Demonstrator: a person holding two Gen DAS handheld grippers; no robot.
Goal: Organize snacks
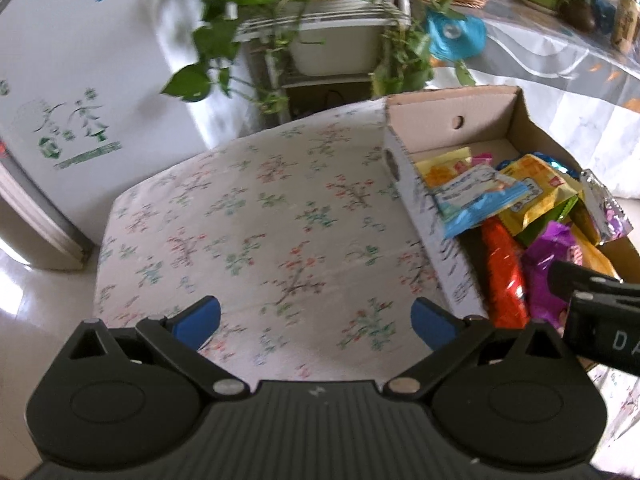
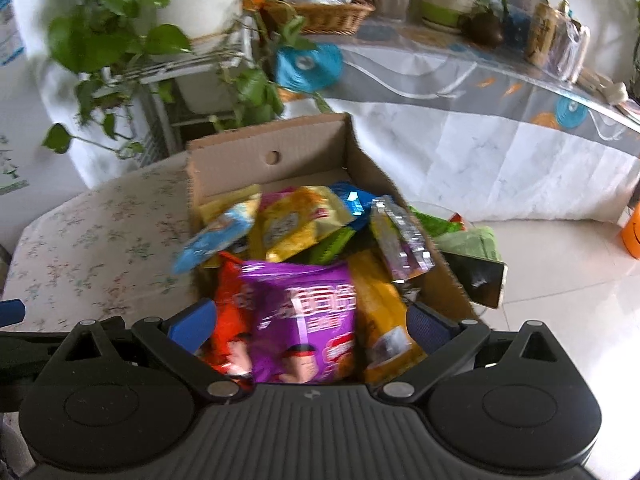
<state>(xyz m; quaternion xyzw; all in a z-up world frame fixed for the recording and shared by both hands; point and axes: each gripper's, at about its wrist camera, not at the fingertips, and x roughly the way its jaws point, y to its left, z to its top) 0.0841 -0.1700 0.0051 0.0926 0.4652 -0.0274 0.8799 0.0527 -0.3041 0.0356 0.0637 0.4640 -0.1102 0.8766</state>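
Right gripper [image 2: 310, 330] hovering spread over purple snack bag [image 2: 304, 320] between its fingers; likely light, crinkly, slippery, so pinching sealed edge. Left gripper [image 1: 316, 322] hanging spread, empty.

The supporting surface is a low table [image 1: 248, 216] covered by a white cloth with a floral print; a cardboard box [image 1: 436, 236] rests directly on its right portion; the remaining cloth to the left lies bare; the table stands on a pale tiled floor [image 2: 560, 280].
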